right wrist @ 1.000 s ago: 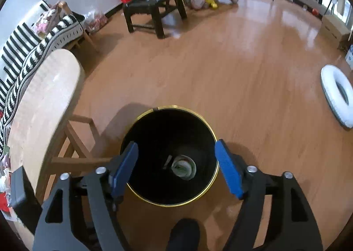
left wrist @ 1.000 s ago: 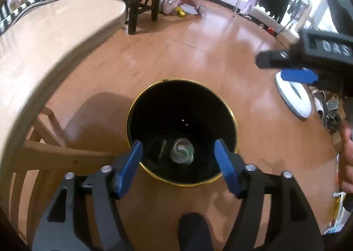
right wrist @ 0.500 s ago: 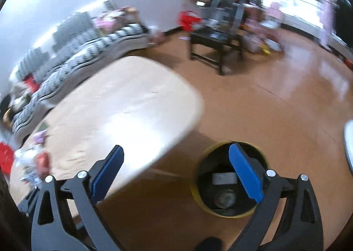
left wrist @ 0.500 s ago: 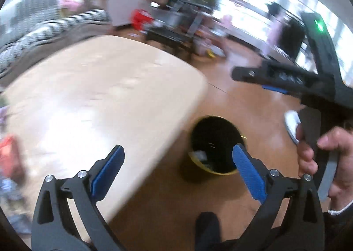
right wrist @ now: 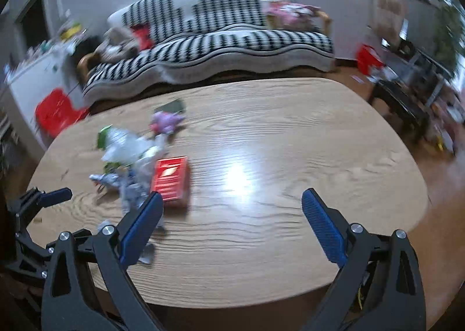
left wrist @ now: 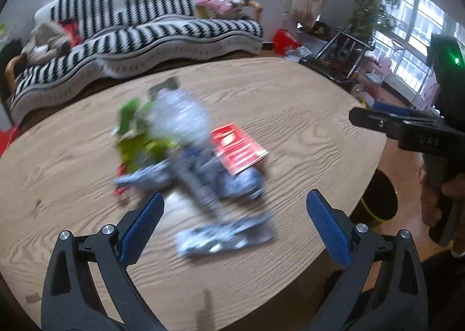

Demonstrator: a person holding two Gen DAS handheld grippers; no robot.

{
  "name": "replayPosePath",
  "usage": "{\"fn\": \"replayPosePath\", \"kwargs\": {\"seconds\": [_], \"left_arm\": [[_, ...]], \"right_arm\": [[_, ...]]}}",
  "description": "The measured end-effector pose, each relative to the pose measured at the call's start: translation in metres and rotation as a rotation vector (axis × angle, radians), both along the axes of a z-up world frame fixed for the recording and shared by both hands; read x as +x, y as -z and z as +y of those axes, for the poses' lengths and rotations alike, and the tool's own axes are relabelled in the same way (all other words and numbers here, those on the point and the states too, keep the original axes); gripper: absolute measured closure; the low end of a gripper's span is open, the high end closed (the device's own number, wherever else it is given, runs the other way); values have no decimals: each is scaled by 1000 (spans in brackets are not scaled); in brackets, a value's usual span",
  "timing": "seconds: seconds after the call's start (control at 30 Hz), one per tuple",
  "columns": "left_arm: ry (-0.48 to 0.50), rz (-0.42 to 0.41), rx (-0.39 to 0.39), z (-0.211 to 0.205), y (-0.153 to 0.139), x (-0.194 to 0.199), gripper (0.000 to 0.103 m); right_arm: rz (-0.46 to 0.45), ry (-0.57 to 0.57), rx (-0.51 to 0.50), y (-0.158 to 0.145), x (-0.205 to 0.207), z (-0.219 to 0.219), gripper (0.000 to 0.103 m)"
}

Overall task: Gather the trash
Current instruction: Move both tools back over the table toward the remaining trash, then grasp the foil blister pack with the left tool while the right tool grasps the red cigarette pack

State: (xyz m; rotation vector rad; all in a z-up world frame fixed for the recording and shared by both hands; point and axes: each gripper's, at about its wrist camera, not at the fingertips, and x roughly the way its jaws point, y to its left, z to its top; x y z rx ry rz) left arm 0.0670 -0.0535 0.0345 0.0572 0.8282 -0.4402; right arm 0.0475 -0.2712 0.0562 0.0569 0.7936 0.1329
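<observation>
Both tools have swung away from the black bin, which they looked into a second ago, and now face the wooden counter (left wrist: 305, 127). Left tool (left wrist: 232, 222) spread wide, nothing between its blue pads. Right tool (right wrist: 231, 225) also spread, empty. Trash pile (left wrist: 186, 156) lies on the counter's left half, blurred: green wrapper (left wrist: 136, 133), crumpled clear plastic, red box (right wrist: 171, 182) at its right edge. Black bin (left wrist: 377, 200) stands on the floor by the counter's right near edge. Striped sofa (right wrist: 221, 37) at far side.

Wide-open tongs (right wrist: 232, 214) over table (right wrist: 276, 133) (trash heap (right wrist: 130, 156) left)
</observation>
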Motion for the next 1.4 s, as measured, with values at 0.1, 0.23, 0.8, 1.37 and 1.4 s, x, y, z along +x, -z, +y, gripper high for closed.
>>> {"fn": "replayPosePath", "kwargs": {"seconds": [0.1,0.23,0.8,1.37,1.4], "left_arm": [[-11,3,2,23,4,2,8],[13,-6,6,38,11,-4,8],[182,59,123,-3,74,0,8],[251,54,127,-9,91,4,33],[254,58,126,-10,91,3,33]], "right_arm": [[15,-40,-23,5,12,23,10],[32,-63,-32,14,21,41,10],[152,-87,-75,55,62,63,13],[257,-152,-73,99,101,98,23],[262,-152,-75,101,102,98,23]]}}
